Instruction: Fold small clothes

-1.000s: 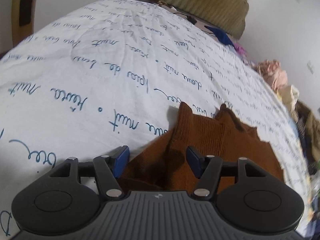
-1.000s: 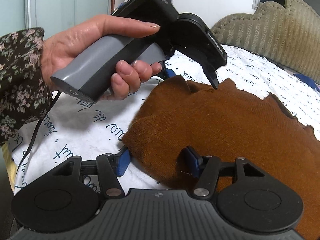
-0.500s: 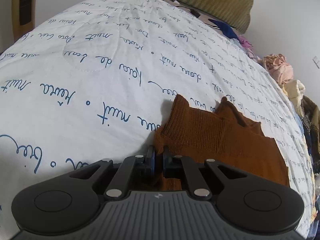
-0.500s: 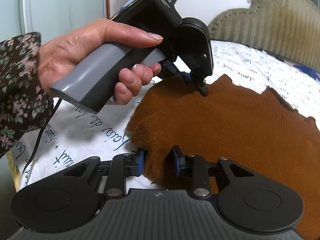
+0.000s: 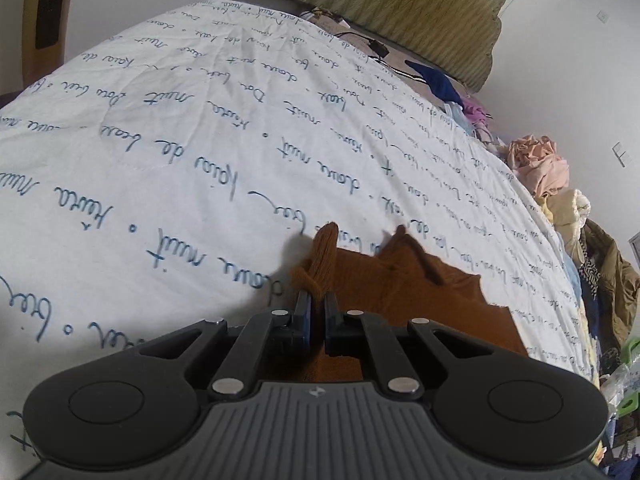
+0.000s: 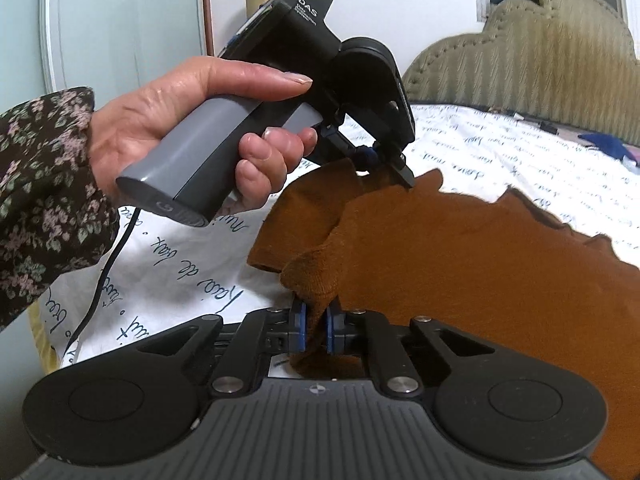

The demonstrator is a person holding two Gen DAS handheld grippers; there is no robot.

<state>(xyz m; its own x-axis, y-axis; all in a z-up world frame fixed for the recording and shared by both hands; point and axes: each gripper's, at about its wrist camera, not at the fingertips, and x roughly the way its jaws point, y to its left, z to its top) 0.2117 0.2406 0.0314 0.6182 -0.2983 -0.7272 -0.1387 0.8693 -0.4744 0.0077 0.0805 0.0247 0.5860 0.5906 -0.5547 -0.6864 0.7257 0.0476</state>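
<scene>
Two grippers pinch one brown knit garment (image 6: pixel 460 264) on the bedspread (image 5: pixel 160 152). Left gripper (image 5: pixel 316 310) clamps its edge; right gripper (image 6: pixel 316 330), at six o'clock, clamps another fold.

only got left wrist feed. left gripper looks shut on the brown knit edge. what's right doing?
Observer: The right gripper is shut on the brown knit garment too, pinching a bunched corner of it.
Operator: is the cloth off the bed yet?
Observer: At the pinched edge, yes: it stands raised above the printed bedspread; the rest looks flat.
Operator: anything near the left gripper I can't see?
Observer: A bare left hand with a floral sleeve holds the left gripper, and a black cable trails from its grey handle.
</scene>
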